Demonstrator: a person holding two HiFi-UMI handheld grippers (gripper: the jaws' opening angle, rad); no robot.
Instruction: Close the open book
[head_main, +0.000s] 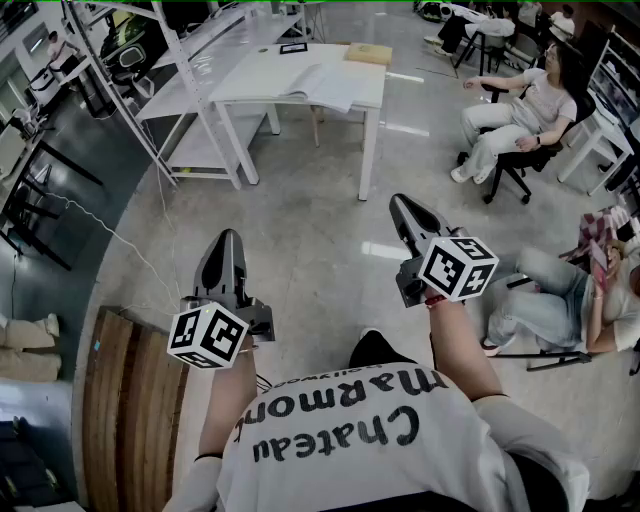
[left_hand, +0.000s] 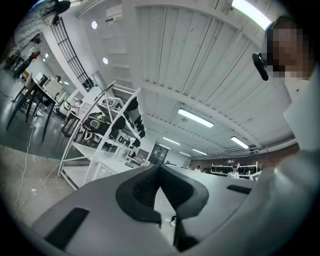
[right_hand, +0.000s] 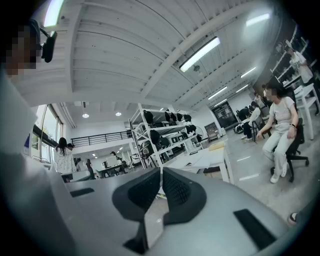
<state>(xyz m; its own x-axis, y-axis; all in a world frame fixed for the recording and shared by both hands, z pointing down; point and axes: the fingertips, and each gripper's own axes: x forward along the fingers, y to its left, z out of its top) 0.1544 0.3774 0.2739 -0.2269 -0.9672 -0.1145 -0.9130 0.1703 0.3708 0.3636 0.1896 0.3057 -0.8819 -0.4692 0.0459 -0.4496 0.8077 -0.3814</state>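
Observation:
The open book (head_main: 325, 85) lies flat on a white table (head_main: 255, 88) at the far side of the room, well ahead of both grippers. In the head view my left gripper (head_main: 225, 238) and my right gripper (head_main: 398, 201) are held out in the air over the grey floor, both pointing towards the table. Each is shut with nothing between its pads. The left gripper view shows my left gripper (left_hand: 160, 167) with its tips together. In the right gripper view my right gripper (right_hand: 161, 170) is shut too, and the table (right_hand: 192, 162) stands far beyond it.
A tan box (head_main: 368, 53) and a black marker card (head_main: 293, 48) also lie on the table. White shelving (head_main: 180, 60) stands left of it. A person sits on an office chair (head_main: 520, 115) at the right, another (head_main: 575, 295) nearer. A wooden bench (head_main: 130, 400) is at my left.

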